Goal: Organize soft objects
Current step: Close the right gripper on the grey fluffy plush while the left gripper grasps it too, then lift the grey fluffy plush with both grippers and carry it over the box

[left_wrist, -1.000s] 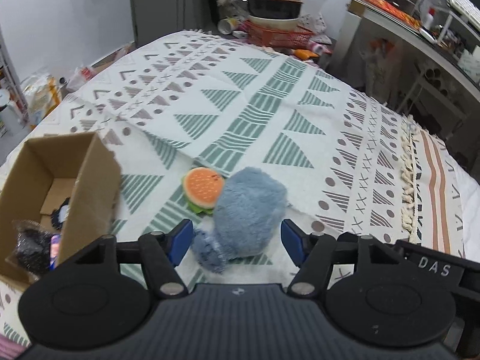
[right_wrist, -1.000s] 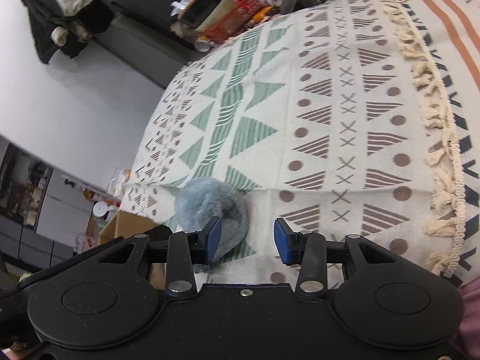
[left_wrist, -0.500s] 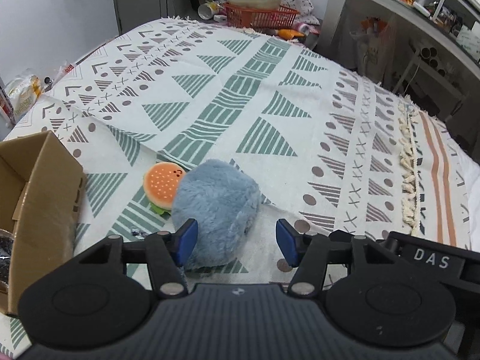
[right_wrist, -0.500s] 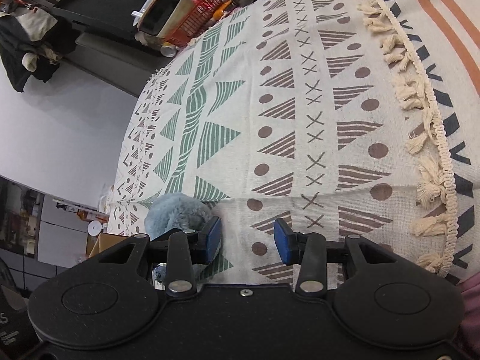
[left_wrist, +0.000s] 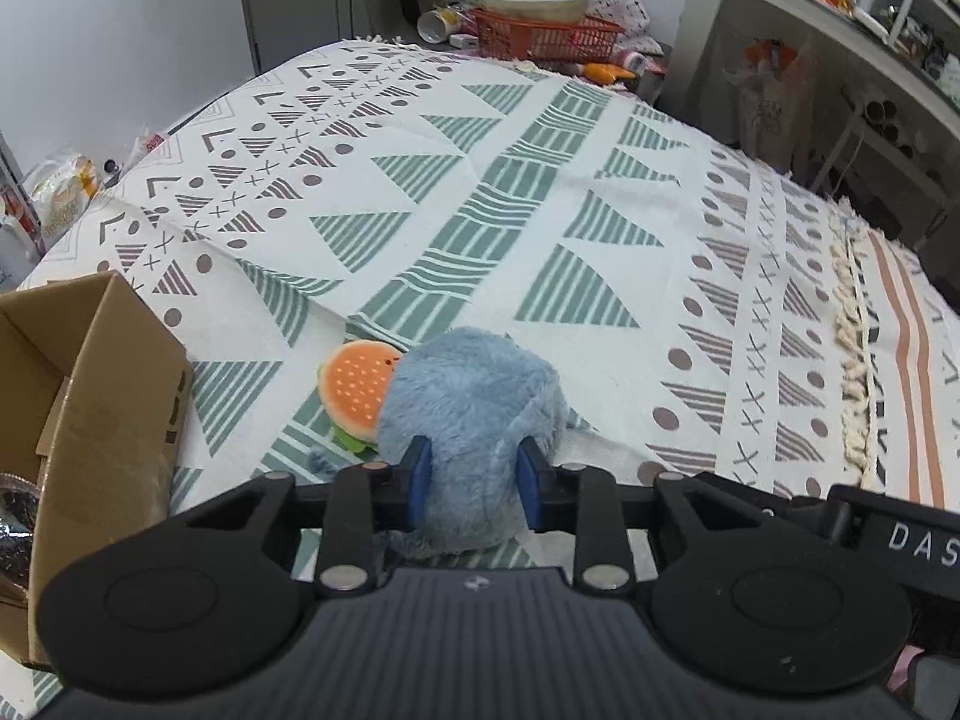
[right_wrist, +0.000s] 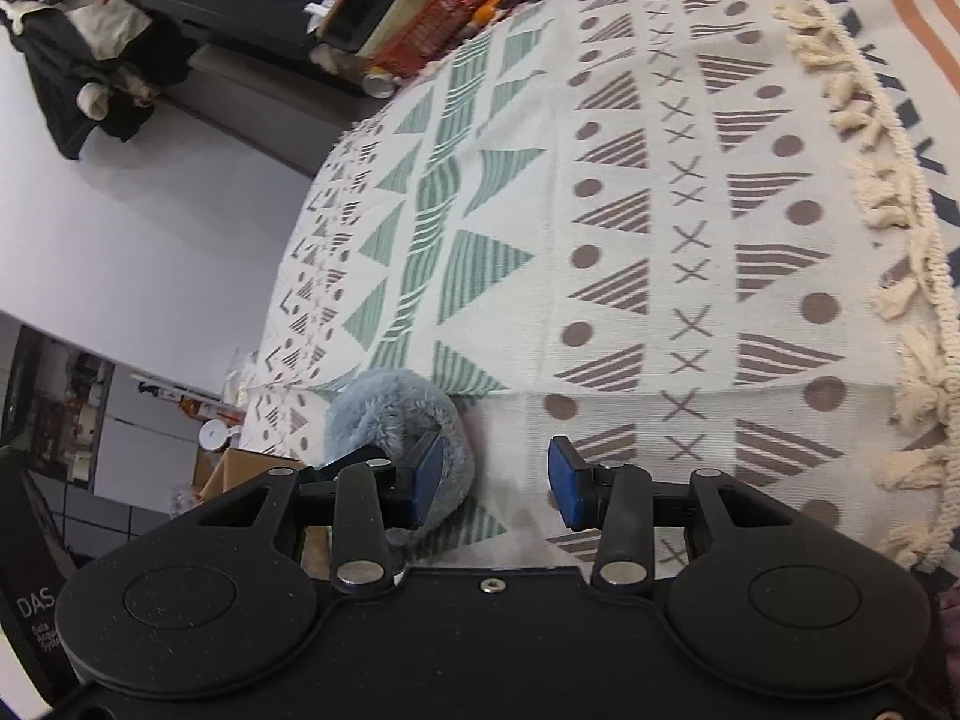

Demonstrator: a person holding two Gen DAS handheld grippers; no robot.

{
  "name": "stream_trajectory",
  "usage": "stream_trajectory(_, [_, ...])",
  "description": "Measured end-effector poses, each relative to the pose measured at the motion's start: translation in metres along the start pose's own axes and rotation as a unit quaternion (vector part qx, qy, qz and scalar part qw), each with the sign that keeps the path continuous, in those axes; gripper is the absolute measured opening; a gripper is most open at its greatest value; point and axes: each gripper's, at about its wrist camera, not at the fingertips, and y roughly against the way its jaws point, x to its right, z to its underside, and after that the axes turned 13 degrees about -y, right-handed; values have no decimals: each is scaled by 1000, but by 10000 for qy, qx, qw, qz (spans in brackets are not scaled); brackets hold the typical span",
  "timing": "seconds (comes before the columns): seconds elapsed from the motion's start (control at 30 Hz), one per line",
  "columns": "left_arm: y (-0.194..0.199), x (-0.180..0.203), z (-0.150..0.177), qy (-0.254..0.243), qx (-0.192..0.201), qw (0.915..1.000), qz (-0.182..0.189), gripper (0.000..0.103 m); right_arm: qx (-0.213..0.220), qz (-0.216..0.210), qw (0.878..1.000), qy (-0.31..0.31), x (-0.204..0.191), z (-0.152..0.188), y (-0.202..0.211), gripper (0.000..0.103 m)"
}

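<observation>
In the left wrist view, the left gripper (left_wrist: 474, 483) is seen closed on the blue plush (left_wrist: 471, 414), low in the frame's centre; the blue pads (left_wrist: 418, 483) are pressed into the fur on both sides, and the fur bulges between them. The plush appears to rest on the patterned cloth (left_wrist: 540, 192), though whether it is lifted at all cannot be told. A burger toy (left_wrist: 354, 387) lies touching the plush at its left, ungripped.

At the left edge of the frame an open cardboard box (left_wrist: 114, 396) is shown, with something dark and shiny partly visible inside; what it is cannot be made out.

In the right wrist view, the right gripper (right_wrist: 498, 477) is held with its jaws apart and nothing between them. The plush (right_wrist: 390, 414) is seen at lower left, just beside that gripper's left pad.

The task is judged to be partway through: the box seems to hold at least one item, the plush has been grasped but not yet carried, and the burger toy is left on the cloth. Both would presumably need to be placed in the box.
</observation>
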Motion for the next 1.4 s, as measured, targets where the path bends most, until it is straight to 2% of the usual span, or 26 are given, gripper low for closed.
stream_trajectory(0.73, [-2,-66,8,595,34,9978,281,24,-436,-302,9978,396,-42,16,-55,41])
stream_trajectory(1.03, [-14,-80,14,776,-19,9958,491,24,-635,-118,9973,340,-47,20,-81,40])
stream_trajectory(1.1, [-17,-84,15,842,-13,9950,546,24,-658,-130,9975,218,-44,19,-87,35])
stream_trajectory(1.13, [-18,-85,16,849,5,9947,573,23,-662,-132,9975,224,-44,19,-89,25])
stream_trajectory(1.17, [-18,-85,15,841,11,9945,632,20,-641,-106,9975,271,-45,20,-90,25])
stream_trajectory(1.4, [-7,-88,10,896,7,9937,672,18,-575,-212,9974,376,-52,23,-79,21])
